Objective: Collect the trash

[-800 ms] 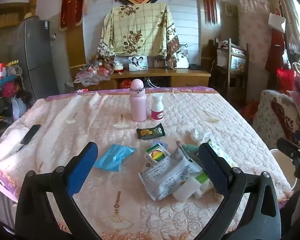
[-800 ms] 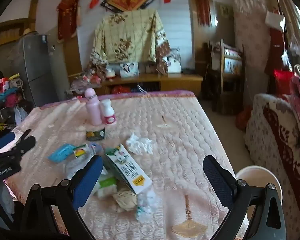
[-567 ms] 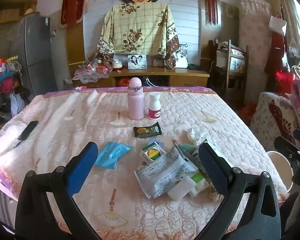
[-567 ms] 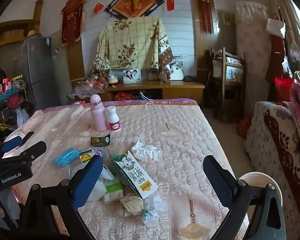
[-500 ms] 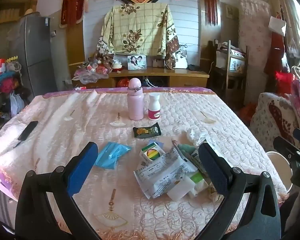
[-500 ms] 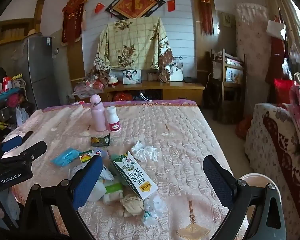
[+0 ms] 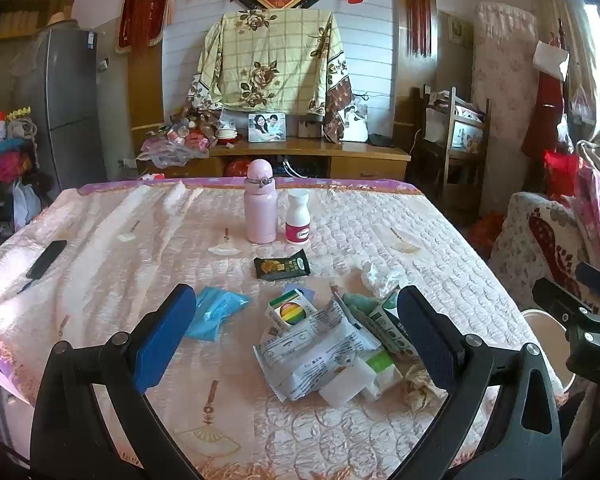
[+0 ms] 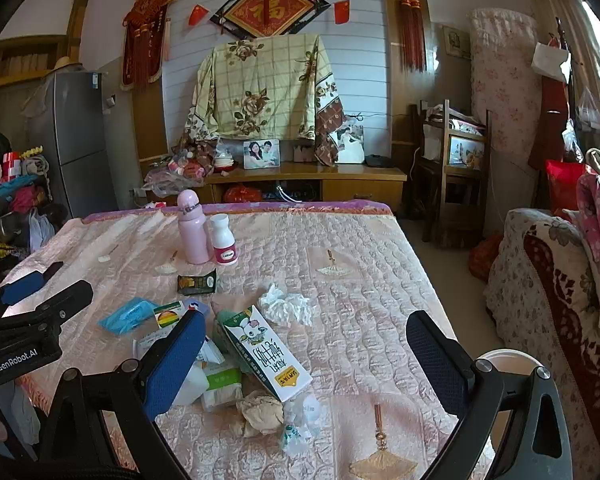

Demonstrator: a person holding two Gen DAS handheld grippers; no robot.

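Blue-padded left claw point(image 7: 296, 332) hanging wide open, empty, pulled back slightly since earlier; trash pile point(image 7: 332, 344) lying at its 1 o'clock on counter point(image 7: 100, 240). Right claw point(image 8: 304, 364) also open, levelled out; collecting not started.

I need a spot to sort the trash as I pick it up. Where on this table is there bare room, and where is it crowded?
Bare cloth lies right of the crumpled tissue and milk carton, out to the table edge. More lies left of the pink bottle, toward the black comb. The wrapper pile crowds the near middle.
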